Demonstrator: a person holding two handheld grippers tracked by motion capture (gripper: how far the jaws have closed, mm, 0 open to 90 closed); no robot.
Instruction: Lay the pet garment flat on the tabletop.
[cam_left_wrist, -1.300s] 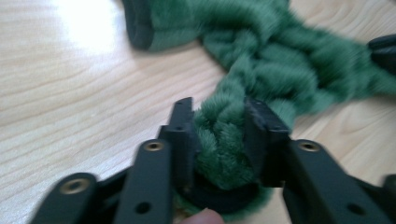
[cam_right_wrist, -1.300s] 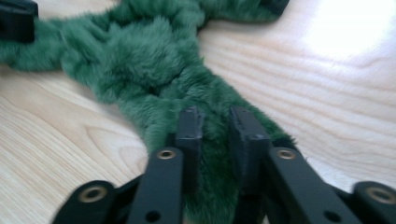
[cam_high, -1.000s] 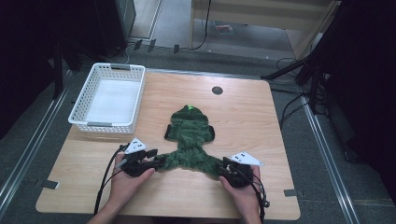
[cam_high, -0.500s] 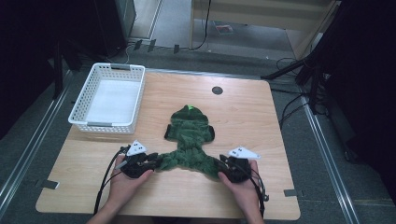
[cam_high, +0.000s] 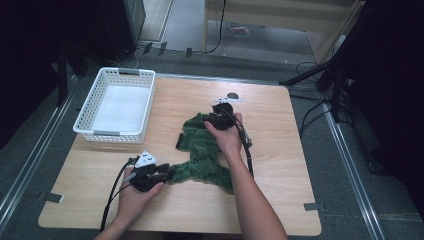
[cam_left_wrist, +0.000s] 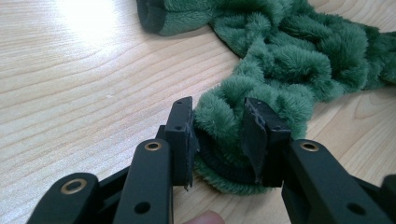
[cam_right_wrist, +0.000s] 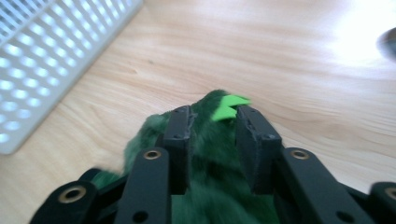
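Mid-fold: the left gripper (cam_high: 165, 173) clamps the green plush garment (cam_high: 205, 150) at its near corner; the right gripper (cam_high: 218, 119), clamped on fleece, carries the other corner toward the hood; flattening and the white basket (cam_high: 97, 125) remain.

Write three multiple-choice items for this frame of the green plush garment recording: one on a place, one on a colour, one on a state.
1. Where does the white basket stand?
A. far left of the table
B. near right corner
C. on the garment

2. What colour is the jagged trim between the right tool's jaws?
A. red
B. light green
C. white

3. How is the left tool set?
A. open above bare wood
C. resting in the basket
B. shut on a dark-edged end of the green plush garment

Answers: 1 A, the high view shows it at the table's far left. 2 B, the right tool view shows bright green points. 3 B, plush is pinched between its pads.
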